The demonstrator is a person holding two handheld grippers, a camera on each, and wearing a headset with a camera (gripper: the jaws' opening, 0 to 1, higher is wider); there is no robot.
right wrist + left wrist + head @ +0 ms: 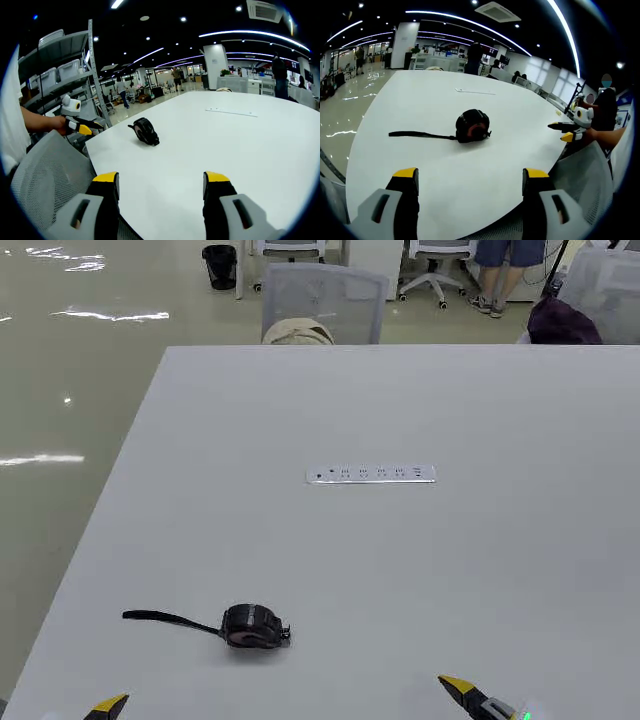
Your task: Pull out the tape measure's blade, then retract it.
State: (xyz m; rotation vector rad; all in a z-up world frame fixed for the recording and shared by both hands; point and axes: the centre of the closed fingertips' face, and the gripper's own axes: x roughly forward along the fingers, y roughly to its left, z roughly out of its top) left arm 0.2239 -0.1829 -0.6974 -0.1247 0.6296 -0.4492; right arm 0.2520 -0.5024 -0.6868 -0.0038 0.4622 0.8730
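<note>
At near table edge, left gripper [470,175]: jaws wide apart, empty.
Right gripper [162,176]: jaws wide apart, empty.
Tape measure [253,626]: on table [400,570], ahead, between the 2, nearer left gripper.
Axis: strap [165,618] trails left; blade end appears to face right.

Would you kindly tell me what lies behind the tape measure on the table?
Behind the tape measure there is bare table, then a white power strip farther back, apart from it. Only the table right beneath it is hidden.
</note>
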